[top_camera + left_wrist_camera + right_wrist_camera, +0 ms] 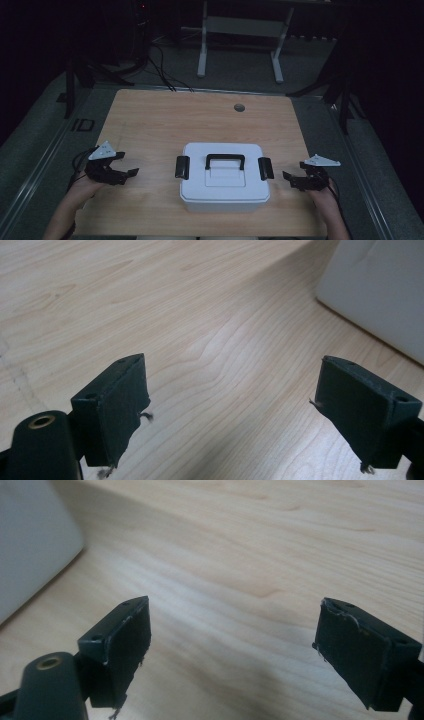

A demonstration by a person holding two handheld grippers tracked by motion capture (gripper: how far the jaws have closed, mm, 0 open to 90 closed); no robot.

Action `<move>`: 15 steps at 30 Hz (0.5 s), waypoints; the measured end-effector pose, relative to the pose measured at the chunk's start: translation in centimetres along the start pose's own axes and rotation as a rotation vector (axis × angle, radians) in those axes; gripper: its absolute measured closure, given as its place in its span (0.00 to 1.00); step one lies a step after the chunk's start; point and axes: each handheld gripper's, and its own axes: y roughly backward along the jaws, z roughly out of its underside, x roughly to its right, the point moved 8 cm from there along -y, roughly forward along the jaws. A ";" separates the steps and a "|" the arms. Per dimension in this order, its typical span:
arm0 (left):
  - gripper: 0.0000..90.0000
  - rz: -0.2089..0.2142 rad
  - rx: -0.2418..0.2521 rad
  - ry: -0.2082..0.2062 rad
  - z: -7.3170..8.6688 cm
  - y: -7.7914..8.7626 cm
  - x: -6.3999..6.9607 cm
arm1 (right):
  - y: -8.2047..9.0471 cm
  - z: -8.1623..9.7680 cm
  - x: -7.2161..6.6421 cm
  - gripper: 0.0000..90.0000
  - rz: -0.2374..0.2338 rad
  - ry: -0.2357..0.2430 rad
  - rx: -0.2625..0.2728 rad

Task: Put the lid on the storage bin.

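A white, round-cornered plastic box [224, 177] with a black top handle [225, 160] and black side latches sits at the near middle of the pale wood-grain table [150, 120]. The left gripper [124, 164] and right gripper [292, 177] flank it, fingers spread and released, bare. Grey floor and a dark room lie beyond.

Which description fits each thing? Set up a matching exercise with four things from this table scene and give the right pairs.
Things:
1. white box
2. carry handle
3. left gripper
4. round hole

Descriptions:
A. open, on the box's left
B. in the table near its far edge
C. black, on top of the lid
D. at the table's near middle, side latches black

Pairs: 1-D, 2-C, 3-A, 4-B
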 end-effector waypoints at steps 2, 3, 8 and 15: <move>0.16 -0.014 -0.002 0.007 0.5 -0.1 -0.1 | -0.1 -0.1 0.3 0.16 0.021 -0.021 0.010; 0.16 -0.014 -0.004 0.014 0.7 0.0 -0.2 | -0.1 -0.1 0.5 0.16 0.034 -0.027 0.014; 0.16 -0.032 -0.002 0.047 2.1 -0.1 -0.3 | -0.5 0.0 0.9 0.16 0.086 -0.059 0.025; 0.16 -0.066 -0.011 0.064 3.6 -0.5 -0.2 | -0.9 0.1 1.0 0.15 0.140 -0.113 0.057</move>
